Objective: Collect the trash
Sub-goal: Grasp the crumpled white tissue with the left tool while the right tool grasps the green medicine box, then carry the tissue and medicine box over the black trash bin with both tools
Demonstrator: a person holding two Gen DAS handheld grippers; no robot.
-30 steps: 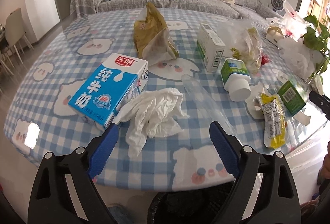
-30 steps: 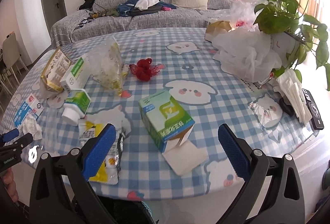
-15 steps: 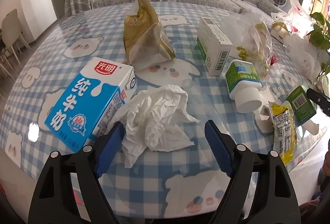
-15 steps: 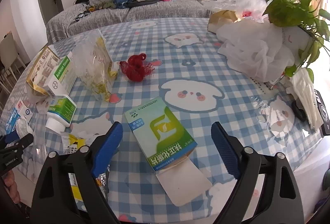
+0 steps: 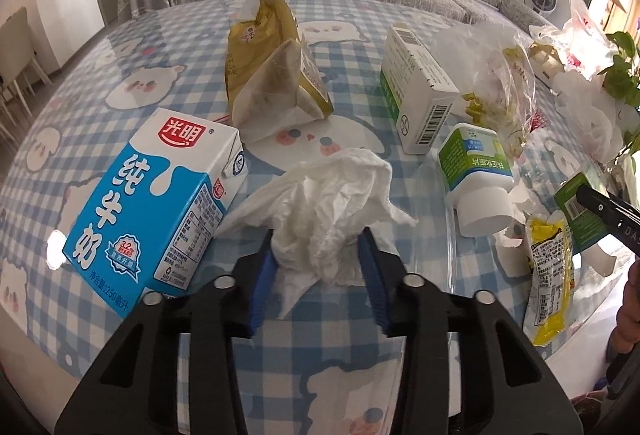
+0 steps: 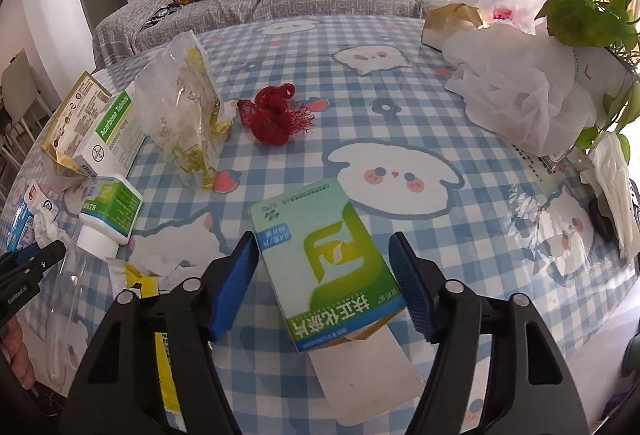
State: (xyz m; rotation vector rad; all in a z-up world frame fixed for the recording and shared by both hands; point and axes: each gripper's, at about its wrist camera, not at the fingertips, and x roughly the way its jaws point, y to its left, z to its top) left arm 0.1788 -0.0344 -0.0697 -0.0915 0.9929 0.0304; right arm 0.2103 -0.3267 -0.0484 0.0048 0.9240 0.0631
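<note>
Since the earlier frames you brought both grippers down and forward while their jaws were closing. Your left gripper (image 5: 320,267) had pinched the crumpled tissue (image 5: 324,203) at its near end, blue pads pressing into the paper, probably because a soft wad needs a tight bite; it lay beside the milk carton (image 5: 156,203). Your right gripper (image 6: 326,283) straddled the green box (image 6: 324,259) on the checked tablecloth (image 6: 400,123), jaws apart, gaps showing either side

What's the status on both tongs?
Left tongs closing on tissue, pads touching. Right tongs closing around green box, small gaps remain. Milk carton beside tissue.
</note>
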